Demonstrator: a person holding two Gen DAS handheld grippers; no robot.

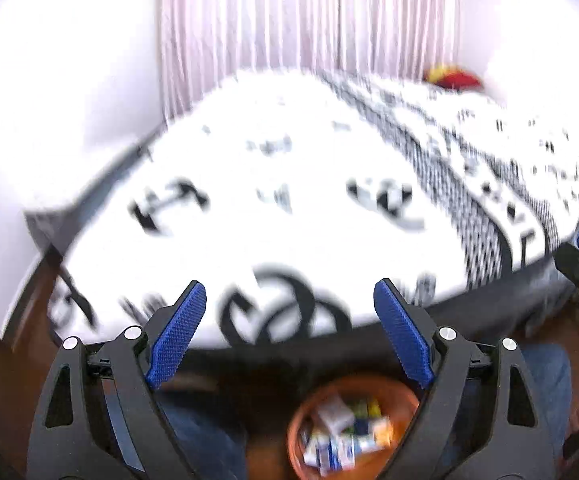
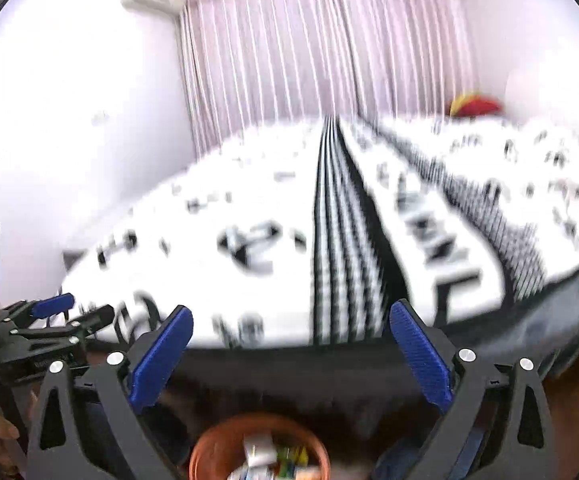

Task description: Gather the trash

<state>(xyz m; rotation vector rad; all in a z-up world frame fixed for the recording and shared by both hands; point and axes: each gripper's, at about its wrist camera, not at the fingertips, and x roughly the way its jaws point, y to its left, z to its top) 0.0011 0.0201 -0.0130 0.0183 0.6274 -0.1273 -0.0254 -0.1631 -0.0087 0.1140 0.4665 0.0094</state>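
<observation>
Hovering wide open and empty, both tongs, left tongs [image 1: 289, 328] and right tongs [image 2: 291, 354], point over the bed [image 1: 289, 184]; the orange trash bin [image 1: 309, 404] lies directly below.

I'm in a bedroom at home: a bed [image 1: 289, 184] under a white cover with black print fills my view, long pale curtains [image 2: 329, 48] hang behind it, an air conditioner [image 2: 151, 0] sits high on the white wall [image 2: 69, 100].
</observation>
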